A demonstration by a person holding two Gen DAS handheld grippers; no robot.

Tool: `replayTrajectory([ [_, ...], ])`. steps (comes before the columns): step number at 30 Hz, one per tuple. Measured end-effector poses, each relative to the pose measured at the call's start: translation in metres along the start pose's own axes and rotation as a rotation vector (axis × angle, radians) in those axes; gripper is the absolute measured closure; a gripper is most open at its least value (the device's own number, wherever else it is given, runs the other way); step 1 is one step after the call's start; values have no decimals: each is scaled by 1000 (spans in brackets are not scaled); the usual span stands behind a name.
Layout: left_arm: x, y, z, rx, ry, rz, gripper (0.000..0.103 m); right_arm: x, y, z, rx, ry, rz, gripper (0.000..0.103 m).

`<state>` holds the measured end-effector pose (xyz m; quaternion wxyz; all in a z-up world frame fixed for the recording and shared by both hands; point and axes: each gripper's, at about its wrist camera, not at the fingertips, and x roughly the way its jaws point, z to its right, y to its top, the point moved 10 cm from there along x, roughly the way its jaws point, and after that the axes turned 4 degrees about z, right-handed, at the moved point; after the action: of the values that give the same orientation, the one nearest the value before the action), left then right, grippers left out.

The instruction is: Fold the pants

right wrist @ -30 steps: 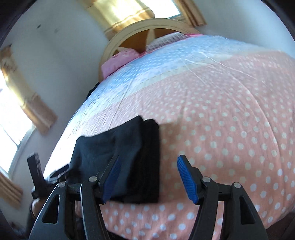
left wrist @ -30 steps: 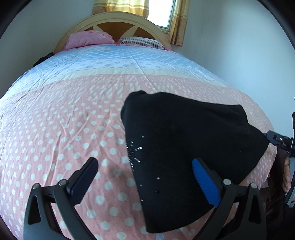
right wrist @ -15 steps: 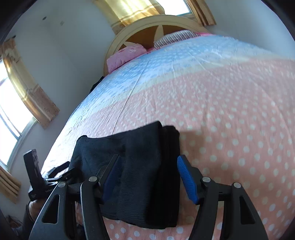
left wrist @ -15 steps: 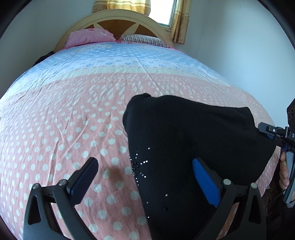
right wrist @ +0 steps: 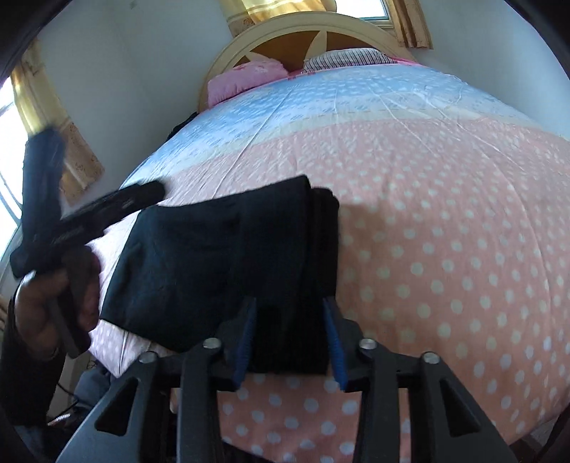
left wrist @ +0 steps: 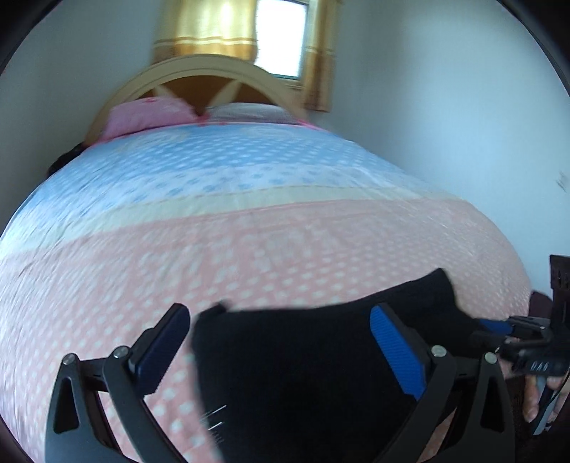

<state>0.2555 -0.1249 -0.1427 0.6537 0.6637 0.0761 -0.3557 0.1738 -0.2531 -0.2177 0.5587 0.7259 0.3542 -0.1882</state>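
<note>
Black knit folded pants (right wrist: 228, 263) lie at the near edge of the bed's pink polka-dot quilt (right wrist: 445, 220). Right hand-held gripper (right wrist: 289, 342) has its blue pads closing around the pants' near folded edge, though firm contact is unclear; left hand-held gripper (left wrist: 281, 352) hovers spread wide above the fabric, gripping nothing

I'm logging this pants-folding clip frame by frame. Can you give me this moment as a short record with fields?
garment: black pants, folded into a compact stack
location: near edge of the polka-dot bedspread
left gripper: open, raised above the pants, gripping nothing
right gripper: jaws narrowed around the stack's near edge; firm clamp cannot be told
background: pink pillow and striped pillow at the headboard
image quality: left wrist view motion-blurred
</note>
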Motion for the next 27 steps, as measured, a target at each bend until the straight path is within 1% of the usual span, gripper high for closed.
replayTrajectory([
  [1, 10, 5, 19, 29, -25, -13, 0, -4, 0, -2, -6, 8, 11, 85],
  [2, 18, 7, 35, 49, -55, -22, 0, -6, 0, -4, -9, 15, 15, 88],
  [4, 33, 10, 67, 78, -136, -50, 0, -13, 0, -12, -13, 39, 17, 89],
  [6, 53, 8, 93, 91, -174, -89, 0, -15, -3, -14, -2, 58, 8, 89],
  [8, 69, 4, 110, 94, -210, -128, 0, -9, -9, -6, 10, 40, -12, 90],
  [9, 74, 0, 118, 101, -218, -147, 0, -5, -12, 0, 20, 35, -19, 90],
  [10, 82, -3, 123, 112, -215, -162, 0, -1, -14, 4, 43, 48, -24, 90],
  [12, 84, -11, 131, 131, -205, -180, 0, 2, -15, 9, 68, 64, -23, 90],
  [15, 91, -20, 136, 146, -186, -197, 0, 1, -15, 8, 34, 29, -19, 90],
  [16, 96, -24, 139, 157, -192, -214, 0, 1, -14, 8, 32, 23, -18, 90],
  [18, 101, -30, 144, 186, -195, -254, 0, 1, -13, 11, 44, 31, -16, 89],
  [19, 102, -29, 144, 184, -188, -258, 0, -1, -13, 12, 55, 41, -15, 89],
  [21, 99, -26, 142, 172, -181, -247, 0, -5, -10, 10, 44, 65, -9, 87],
  [23, 83, -18, 136, 140, -187, -207, 0, -12, -4, 8, 29, 56, 13, 71],
  [24, 67, -11, 131, 117, -211, -162, 0, -18, 3, 6, 20, 61, 35, 64],
  [25, 48, -4, 124, 102, -234, -115, 0, -22, 9, 4, 12, 70, 53, 62],
  [26, 35, -2, 115, 98, -233, -90, 0, -26, 19, -1, 3, 80, 71, 61],
  [27, 18, 0, 102, 99, -215, -60, 0, -26, 28, -4, -4, 84, 84, 61],
])
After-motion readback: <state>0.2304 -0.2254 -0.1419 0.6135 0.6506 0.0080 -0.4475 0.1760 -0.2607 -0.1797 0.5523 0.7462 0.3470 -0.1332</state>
